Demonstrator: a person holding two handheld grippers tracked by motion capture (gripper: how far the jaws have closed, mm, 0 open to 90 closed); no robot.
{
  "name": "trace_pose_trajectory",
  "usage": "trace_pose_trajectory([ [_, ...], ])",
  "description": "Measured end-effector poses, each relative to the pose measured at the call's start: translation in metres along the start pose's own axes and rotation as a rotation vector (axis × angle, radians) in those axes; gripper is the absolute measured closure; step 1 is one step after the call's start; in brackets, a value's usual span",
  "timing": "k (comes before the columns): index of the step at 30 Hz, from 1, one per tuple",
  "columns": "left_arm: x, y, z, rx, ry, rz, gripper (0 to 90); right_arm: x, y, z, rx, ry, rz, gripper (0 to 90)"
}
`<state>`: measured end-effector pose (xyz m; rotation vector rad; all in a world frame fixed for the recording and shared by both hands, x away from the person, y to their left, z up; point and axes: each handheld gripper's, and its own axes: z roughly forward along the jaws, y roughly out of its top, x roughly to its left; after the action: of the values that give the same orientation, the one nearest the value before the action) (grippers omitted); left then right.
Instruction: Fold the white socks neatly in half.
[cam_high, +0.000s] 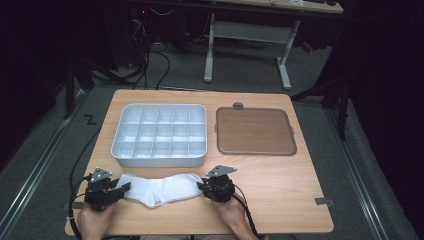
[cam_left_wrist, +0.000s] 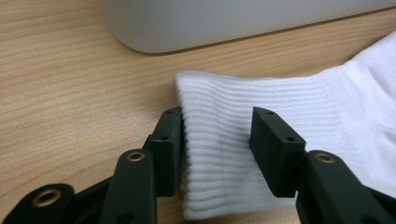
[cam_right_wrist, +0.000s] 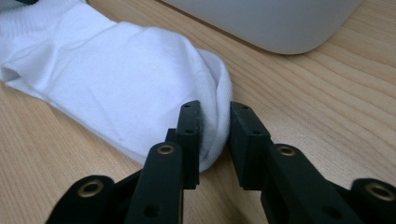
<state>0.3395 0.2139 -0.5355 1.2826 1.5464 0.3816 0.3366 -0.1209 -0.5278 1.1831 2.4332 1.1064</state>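
Grey carpet floor (cam_high: 45, 150) surrounds the wooden table (cam_high: 280, 190). At 12 o'clock, a white-legged desk (cam_high: 250, 35) stands in dim light with black cables (cam_high: 160, 60).

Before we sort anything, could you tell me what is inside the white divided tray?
The white divided tray shows bare compartments with nothing in them; its near wall hides a little of the front row's floor.

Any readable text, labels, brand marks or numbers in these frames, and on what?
None: no word, label, brand or number can be read.
White ribbed fabric sock: plain, no print.
White plastic compartment box: plain walls.
Brown rectangular tray: unmarked.
Light wooden table: a grey tape piece near the right edge, no writing discernible.
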Motion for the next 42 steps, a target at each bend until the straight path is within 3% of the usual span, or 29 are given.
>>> trace_pose_trajectory([
  [6, -0.001, -0.001, -0.001, 0.002, -0.011, -0.008, 62.0, 0.002, 0.000, -0.001, -0.006, -0.010, -0.018, 83.2],
  [16, -0.010, -0.006, -0.003, -0.002, -0.049, 0.017, 74.4, -0.001, -0.003, -0.008, -0.017, -0.014, -0.023, 84.4],
  [27, -0.030, -0.012, 0.000, 0.033, -0.100, 0.019, 75.8, -0.013, -0.014, -0.026, -0.028, -0.044, -0.008, 84.5],
  [42, -0.059, -0.015, 0.010, 0.055, -0.165, -0.004, 76.3, -0.035, -0.027, -0.047, -0.035, -0.094, 0.048, 84.6],
])
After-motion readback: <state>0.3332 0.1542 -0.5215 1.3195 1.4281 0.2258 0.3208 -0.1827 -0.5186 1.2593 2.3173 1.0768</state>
